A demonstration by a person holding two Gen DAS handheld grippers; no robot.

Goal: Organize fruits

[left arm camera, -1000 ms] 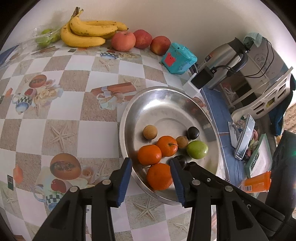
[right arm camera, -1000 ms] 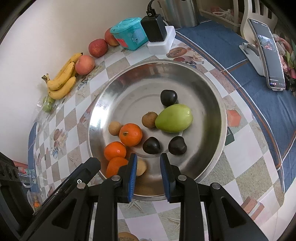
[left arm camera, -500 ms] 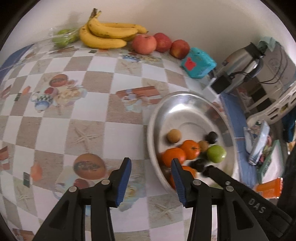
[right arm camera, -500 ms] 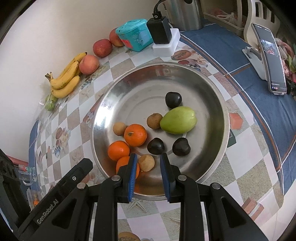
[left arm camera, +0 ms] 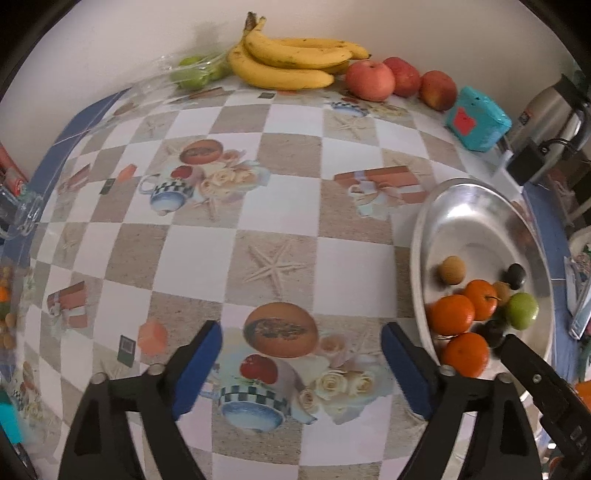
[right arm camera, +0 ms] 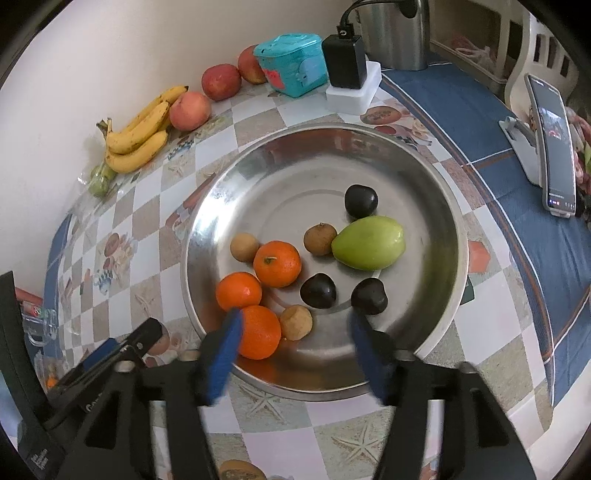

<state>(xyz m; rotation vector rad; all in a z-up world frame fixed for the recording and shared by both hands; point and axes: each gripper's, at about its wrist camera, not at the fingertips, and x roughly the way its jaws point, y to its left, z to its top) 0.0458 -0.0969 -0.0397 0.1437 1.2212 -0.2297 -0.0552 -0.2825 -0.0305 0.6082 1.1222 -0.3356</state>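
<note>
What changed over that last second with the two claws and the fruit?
The left claw swung left, away from the metal bowl, and now hangs open over the checkered tablecloth. The right claw opened wide over the bowl's near edge, around the small brown fruit. Neither holds anything. The fruit in the bowl, bananas and apples stayed put.

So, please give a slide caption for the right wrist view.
Open right gripper above a steel bowl of oranges.

From my remote seat it was plainly a home kitchen: a counter (left arm camera: 280,206) under a teacup-print oilcloth, bananas (left arm camera: 295,59) and apples (left arm camera: 369,75) against the wall, an electric kettle (right arm camera: 400,33), a propped phone (right arm camera: 554,144).
</note>
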